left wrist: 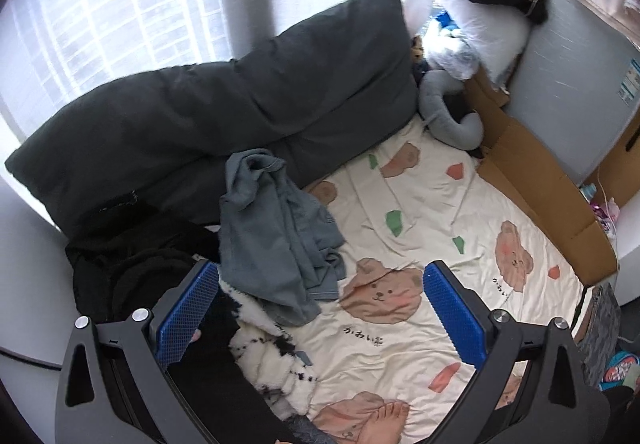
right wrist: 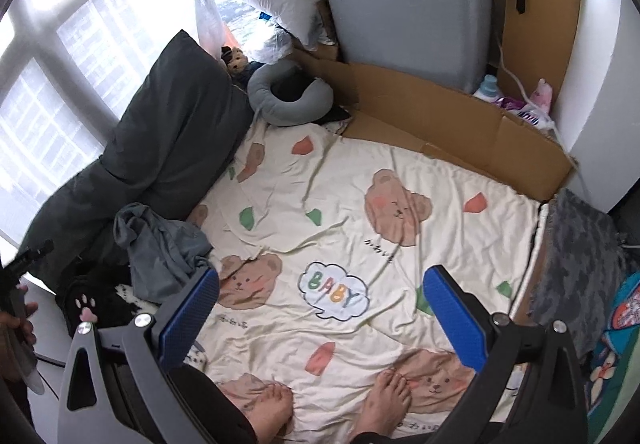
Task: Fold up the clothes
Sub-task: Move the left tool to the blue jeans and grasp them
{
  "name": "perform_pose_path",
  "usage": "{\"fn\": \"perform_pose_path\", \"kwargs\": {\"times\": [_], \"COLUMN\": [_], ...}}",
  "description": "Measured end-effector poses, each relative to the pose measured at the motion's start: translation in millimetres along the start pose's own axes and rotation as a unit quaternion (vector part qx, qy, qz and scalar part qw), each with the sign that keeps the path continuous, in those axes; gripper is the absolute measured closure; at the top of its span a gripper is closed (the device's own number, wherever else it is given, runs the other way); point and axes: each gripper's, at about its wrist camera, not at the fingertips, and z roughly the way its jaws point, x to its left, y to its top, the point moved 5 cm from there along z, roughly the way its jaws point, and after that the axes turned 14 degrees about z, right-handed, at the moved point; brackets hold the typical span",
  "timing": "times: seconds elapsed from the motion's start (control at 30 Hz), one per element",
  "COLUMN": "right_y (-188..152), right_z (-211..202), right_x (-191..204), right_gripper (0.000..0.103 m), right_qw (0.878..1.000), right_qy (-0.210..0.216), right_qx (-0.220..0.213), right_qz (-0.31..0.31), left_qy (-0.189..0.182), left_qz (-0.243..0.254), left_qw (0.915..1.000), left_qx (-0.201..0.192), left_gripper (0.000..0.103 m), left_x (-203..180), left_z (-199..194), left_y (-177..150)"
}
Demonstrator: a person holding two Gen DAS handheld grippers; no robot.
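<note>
A crumpled grey-blue garment (left wrist: 276, 232) lies on the cream bear-print sheet (left wrist: 420, 204), leaning on a dark pillow. A black garment (left wrist: 132, 264) and a fluffy black-and-white one (left wrist: 276, 364) are heaped beside it at the left. My left gripper (left wrist: 320, 308) hangs open above the pile's near edge, nothing between its blue pads. The right wrist view shows the same grey-blue garment (right wrist: 160, 244) at the left and the black garment with a pink paw print (right wrist: 86, 304). My right gripper (right wrist: 320, 312) is open over the bare sheet (right wrist: 360, 204), holding nothing.
A long dark grey pillow (left wrist: 224, 112) lines the window side. A grey neck cushion (right wrist: 288, 96) and flattened cardboard (right wrist: 460, 128) border the far edge, with a grey wrapped appliance (right wrist: 400, 4) behind. The person's bare feet (right wrist: 332, 400) rest on the near sheet. A patterned rug (right wrist: 576, 256) lies right.
</note>
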Motion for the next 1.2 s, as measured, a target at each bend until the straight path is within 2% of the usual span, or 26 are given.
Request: {"fn": "perform_pose_path", "kwargs": {"times": [0.27, 0.53, 0.87, 1.2], "right_y": [6.9, 6.3, 6.0, 7.8], "right_z": [16.7, 43.5, 84.6, 130.0], "right_x": [8.8, 25.2, 49.7, 71.3], "right_gripper": [0.000, 0.000, 0.000, 0.000], "right_qw": [1.000, 0.999, 0.998, 0.996], "right_qy": [0.014, 0.039, 0.030, 0.011], "right_qx": [-0.015, 0.006, 0.006, 0.009], "right_qz": [0.001, -0.002, -0.049, -0.088], "left_qy": [-0.002, 0.006, 0.028, 0.021], "left_qz": [-0.028, -0.043, -0.034, -0.042], "left_qw": [0.9993, 0.9990, 0.9989, 0.9989], "left_qx": [0.022, -0.004, -0.016, -0.003], "left_gripper": [0.001, 0.001, 0.001, 0.001], "left_x": [35.7, 55.8, 71.9, 85.9], "left_z": [31.4, 54.2, 99.5, 162.0], "left_y": [-17.0, -18.4, -5.8, 1.5]}}
